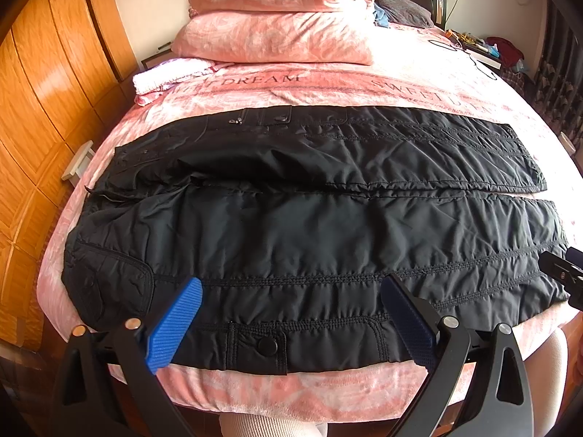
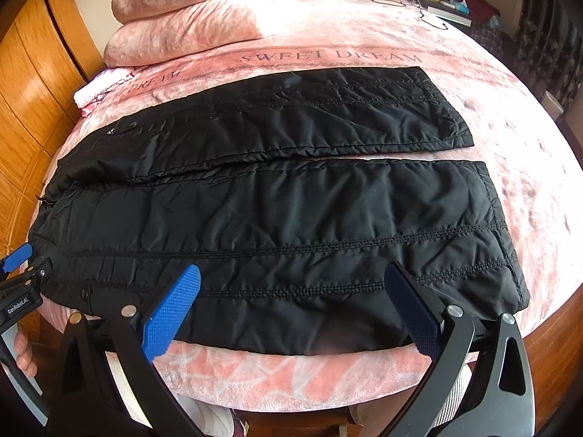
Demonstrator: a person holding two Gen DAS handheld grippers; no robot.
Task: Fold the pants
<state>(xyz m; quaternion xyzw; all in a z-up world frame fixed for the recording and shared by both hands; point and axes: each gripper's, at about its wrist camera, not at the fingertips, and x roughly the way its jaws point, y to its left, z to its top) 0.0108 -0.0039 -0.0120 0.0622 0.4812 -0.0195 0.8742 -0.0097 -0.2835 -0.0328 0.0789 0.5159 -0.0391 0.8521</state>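
Note:
Black padded pants [image 1: 309, 218] lie flat across the pink bed, waist at the left, both legs side by side running to the right. They also show in the right wrist view [image 2: 277, 211]. My left gripper [image 1: 291, 291] is open, its blue fingers hovering over the near leg close to the waist and a snap pocket [image 1: 267, 344]. My right gripper [image 2: 291, 284] is open over the near leg toward its cuff [image 2: 506, 240]. Each gripper shows at the edge of the other's view: the right one [image 1: 563, 273] and the left one [image 2: 22, 273].
Two pink pillows [image 1: 277, 11] are stacked at the head of the bed, with a folded white-pink cloth [image 1: 167, 74] beside them. A wooden wardrobe [image 1: 43, 109] stands at the left. A cluttered nightstand [image 1: 492, 49] is at the far right. The bedspread [image 2: 328, 375] edge is near me.

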